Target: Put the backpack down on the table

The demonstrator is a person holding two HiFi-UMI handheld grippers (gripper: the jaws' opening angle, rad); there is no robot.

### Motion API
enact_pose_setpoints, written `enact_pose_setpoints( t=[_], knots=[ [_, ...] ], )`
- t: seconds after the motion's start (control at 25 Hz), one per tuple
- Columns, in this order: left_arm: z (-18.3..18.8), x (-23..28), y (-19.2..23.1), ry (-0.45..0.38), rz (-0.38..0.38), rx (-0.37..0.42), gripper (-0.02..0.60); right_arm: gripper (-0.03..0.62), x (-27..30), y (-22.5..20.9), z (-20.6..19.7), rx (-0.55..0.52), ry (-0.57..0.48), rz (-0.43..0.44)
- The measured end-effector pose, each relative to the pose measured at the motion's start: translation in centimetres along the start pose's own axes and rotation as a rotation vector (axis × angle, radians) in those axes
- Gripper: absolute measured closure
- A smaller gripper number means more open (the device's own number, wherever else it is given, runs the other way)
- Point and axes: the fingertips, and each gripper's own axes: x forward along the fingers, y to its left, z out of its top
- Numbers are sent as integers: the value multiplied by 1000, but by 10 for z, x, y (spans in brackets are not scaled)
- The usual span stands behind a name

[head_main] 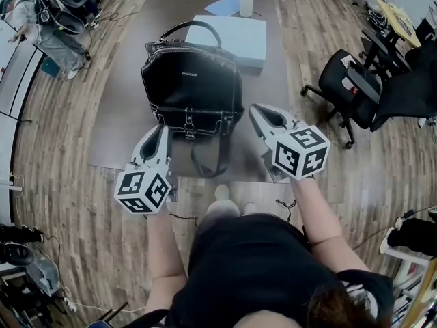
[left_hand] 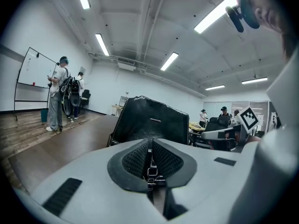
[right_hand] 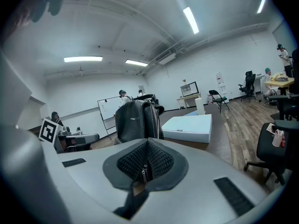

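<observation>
The backpack point(head_main: 191, 91) is seen upright on the desk point(head_main: 123, 108), near its front edge, with its top handle arched above it and a loop of strap hanging over that edge. The putting-down is therefore judged to be done already, and the step in hand is taken to be the end of the task, not a carry.

The left tongs point(head_main: 162, 130) are held just beside the lower left corner of the backpack and the right tongs point(head_main: 257, 111) just beside its lower right corner. Whether either tip touches the leather cannot be told. In each gripper view the jaws are seen pressed together. A small metal piece shows in each slit, and it cannot be told whether it belongs to the tongs themselves. No grip on the backpack is made out.

For the next move, little is called for beyond both tongs being drawn back from the bag. Care is needed so that the hanging strap is not snagged and the bag is not tipped forward off the edge.

Counted on the desk:
- one backpack
- one flat pale box point(head_main: 235, 36) behind the backpack
- one white cylinder point(head_main: 246, 1)
- one blue sheet point(head_main: 222, 5)

Two tongs are counted. Beside the desk, one black office chair point(head_main: 345, 80) is made out clearly.
</observation>
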Motion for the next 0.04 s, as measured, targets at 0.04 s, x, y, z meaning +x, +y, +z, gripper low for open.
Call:
enact_pose_setpoints(
  t=[0.04],
  knots=[
    [0,0,1,0,2,0,532,577,1,0,0,1,-1,1]
  ],
)
